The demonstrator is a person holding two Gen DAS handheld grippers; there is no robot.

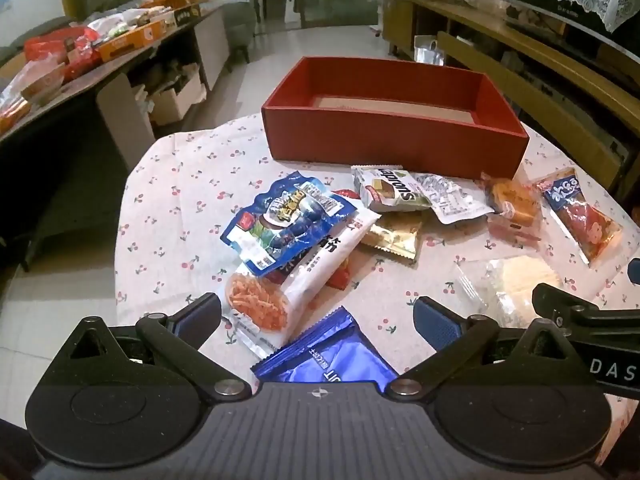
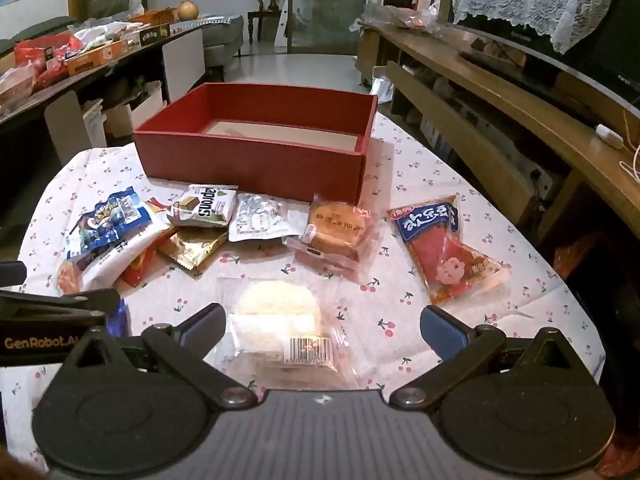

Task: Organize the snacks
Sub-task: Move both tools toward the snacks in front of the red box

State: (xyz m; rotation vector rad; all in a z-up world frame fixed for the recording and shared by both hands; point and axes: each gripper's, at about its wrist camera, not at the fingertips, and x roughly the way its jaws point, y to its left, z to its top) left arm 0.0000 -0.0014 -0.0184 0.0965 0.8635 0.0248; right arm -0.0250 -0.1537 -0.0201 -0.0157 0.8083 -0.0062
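Left gripper: jaws spread wide, nothing held; it is poised low over the near-left part of the table.
Right gripper: jaws likewise spread wide and empty; the clear-wrapped pale cake lies directly ahead, between the two fingers but not seen to be touched by either.
Key relation: the pale cake is squarely in line with the right gripper, its long axis running roughly away from the camera, towards the red box. In the left wrist view the same cake lies off to the right, so the right hand is judged the nearer.
Left-hand candidates: a blue foil packet lies just under the left gripper; a white pack of orange strips slants away to the upper right, overlapped by a blue illustrated bag.
Snacks: all are scattered on the cloth in front of the box; none is seen inside it, so the sorting is judged barely begun.
Box: open-topped, at the far edge of the table, beyond every snack.
Hidden or unclear: the near part of the box floor is masked by its front wall; the blue foil packet is cut off by the gripper body; the red packet under the pile is mostly covered; the cake's near end is lost below the gripper.
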